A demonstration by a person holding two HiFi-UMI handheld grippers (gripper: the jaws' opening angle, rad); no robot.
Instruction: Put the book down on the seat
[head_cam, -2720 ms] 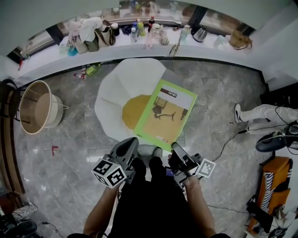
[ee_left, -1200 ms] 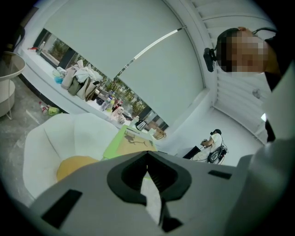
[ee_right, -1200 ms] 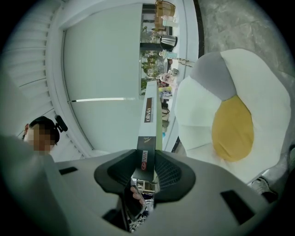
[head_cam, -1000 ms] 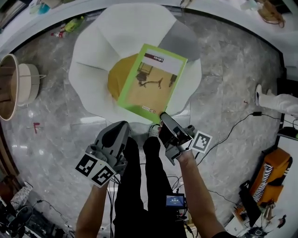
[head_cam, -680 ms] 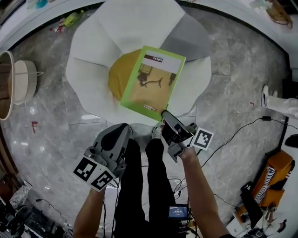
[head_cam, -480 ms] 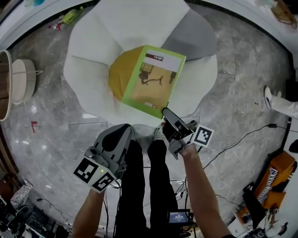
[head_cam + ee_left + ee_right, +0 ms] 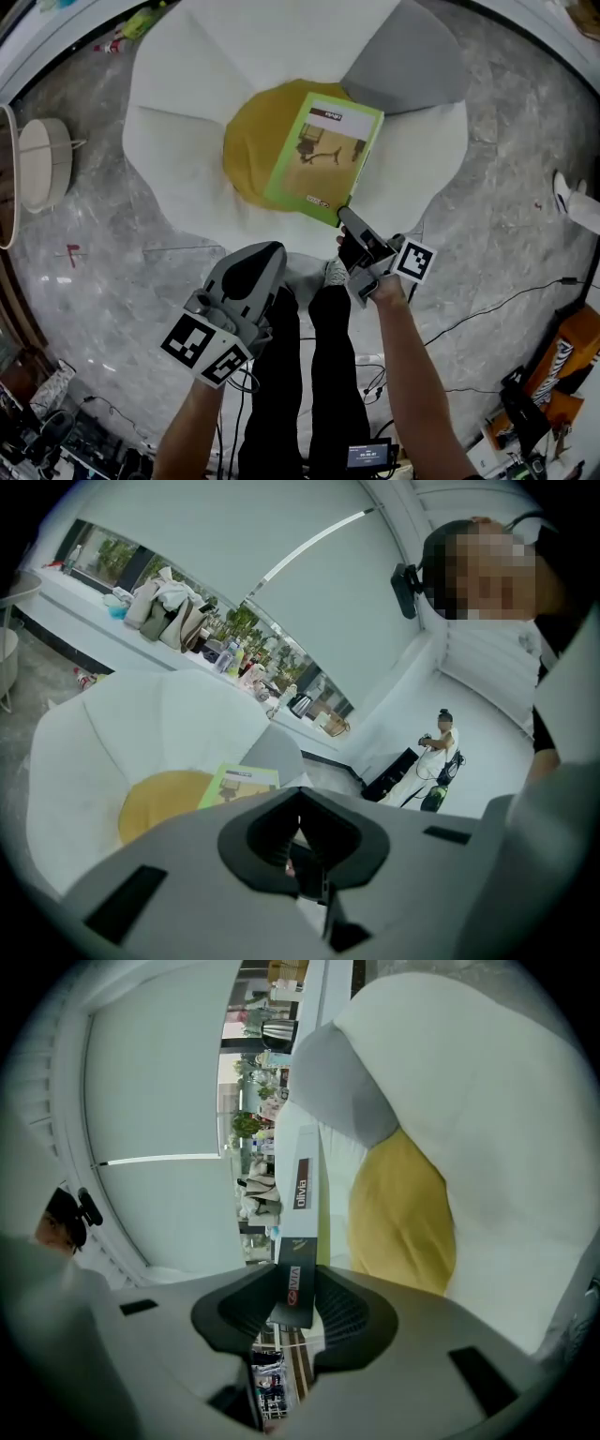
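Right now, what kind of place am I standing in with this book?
Probably an indoor lounge or showroom, though I can't be sure. The signs are a polished marble floor, a big petal-shaped white seat with a yellow cushion, and a long window ledge crowded with bags and bottles.

Book point(image 7: 302, 1185) spine, right gripper view: "olivia", white on dark band, mid-spine. 2nd dark label at spine's near end, red patch w/ "IVIA" legible. Head view: cover title too small to read.
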